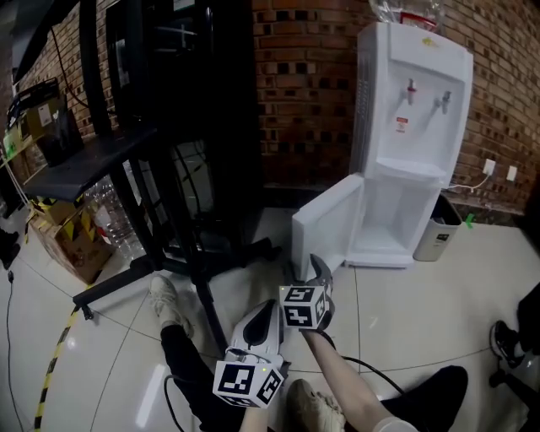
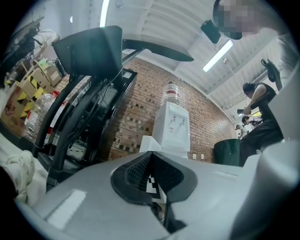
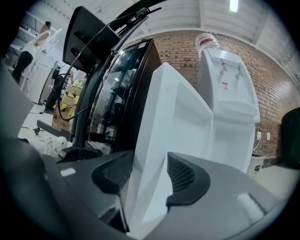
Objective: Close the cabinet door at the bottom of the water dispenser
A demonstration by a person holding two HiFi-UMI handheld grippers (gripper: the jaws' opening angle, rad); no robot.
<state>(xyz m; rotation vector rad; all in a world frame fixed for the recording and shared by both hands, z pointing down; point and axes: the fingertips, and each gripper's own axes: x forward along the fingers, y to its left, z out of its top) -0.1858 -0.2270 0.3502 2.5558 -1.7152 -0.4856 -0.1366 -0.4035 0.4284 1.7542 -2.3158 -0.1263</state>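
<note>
the left gripper (image 2: pixel 151 157) hangs back idle over the glossy pale floor (image 1: pixel 405 312), jaws closed together on nothing. the right gripper (image 3: pixel 150 174) sets its wide jaws astride the free edge of the white plastic cabinet door (image 1: pixel 327 221), seemingly pinching it to swing it shut. the door stands open at the foot of the tall white water dispenser (image 1: pixel 413 110); its hinge is hidden

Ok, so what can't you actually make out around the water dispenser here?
Too small, every view: print on the water dispenser label.
Cut off by head view's top edge: the bottle.
Hidden behind the right gripper, right gripper view: the cabinet door bottom.
Hidden behind the left gripper, left gripper view: the cabinet.
</note>
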